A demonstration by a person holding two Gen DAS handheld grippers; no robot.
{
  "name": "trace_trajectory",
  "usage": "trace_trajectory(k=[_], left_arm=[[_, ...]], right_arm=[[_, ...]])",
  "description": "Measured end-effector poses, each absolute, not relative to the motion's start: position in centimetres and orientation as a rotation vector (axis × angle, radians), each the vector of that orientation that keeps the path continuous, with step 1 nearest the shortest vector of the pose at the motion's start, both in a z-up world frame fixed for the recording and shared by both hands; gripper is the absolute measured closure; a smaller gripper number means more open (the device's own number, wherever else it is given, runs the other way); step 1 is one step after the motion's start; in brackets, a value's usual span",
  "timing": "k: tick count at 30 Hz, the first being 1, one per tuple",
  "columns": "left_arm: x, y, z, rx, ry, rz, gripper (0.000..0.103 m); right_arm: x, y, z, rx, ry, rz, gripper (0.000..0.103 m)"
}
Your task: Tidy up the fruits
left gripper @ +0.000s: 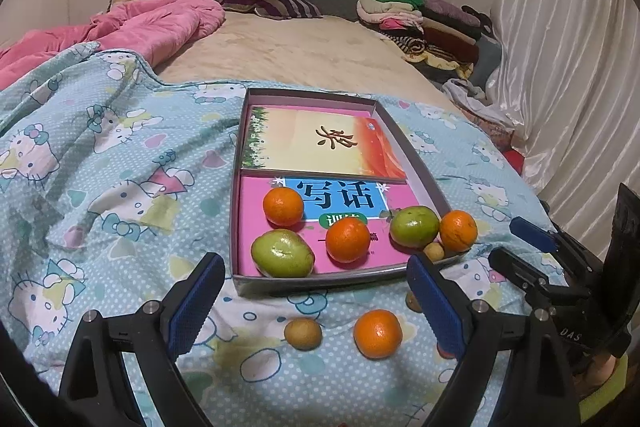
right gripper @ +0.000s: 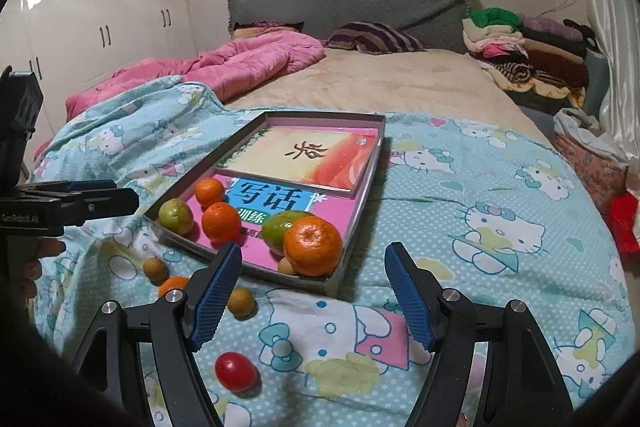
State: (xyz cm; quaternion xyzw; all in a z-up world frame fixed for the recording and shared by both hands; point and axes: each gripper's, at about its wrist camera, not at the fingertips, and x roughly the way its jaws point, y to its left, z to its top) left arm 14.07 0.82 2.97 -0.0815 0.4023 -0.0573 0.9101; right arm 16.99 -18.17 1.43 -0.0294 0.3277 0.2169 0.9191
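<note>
In the shallow grey box [left gripper: 404,131] lying on the Hello Kitty bedsheet [left gripper: 120,163], a pink workbook [left gripper: 344,195] shows the big characters 写话 on a blue panel, with 训练 on a green label below it, partly hidden by fruit; the cream-and-orange book [left gripper: 320,143] beyond it bears one brushed character that cannot be read for sure. The right gripper's [right gripper: 312,291] black body reads "DAS" in the left wrist view; the left gripper's [left gripper: 316,303] side carries small lettering too blurred to read. Both sets of jaws stand wide apart and released, grasping nothing, touching no fruit. Inside the box sit three tangerines [left gripper: 347,239], two green fruits [left gripper: 282,253] and a small brown fruit [left gripper: 434,251]. Loose on the sheet before the box lie another tangerine [left gripper: 377,333], small brown fruits [left gripper: 303,333] and a red cherry tomato [right gripper: 236,371].
</note>
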Motion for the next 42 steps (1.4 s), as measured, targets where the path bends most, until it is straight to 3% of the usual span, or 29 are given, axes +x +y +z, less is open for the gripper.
trace_trajectory(k=[42], left_arm=[[10.2,-1.1,2.3,-0.094,0.850,-0.197,0.011]], right_arm=[[10.6,-16.7,-0.1,-0.122,0.714,0.479,0.027]])
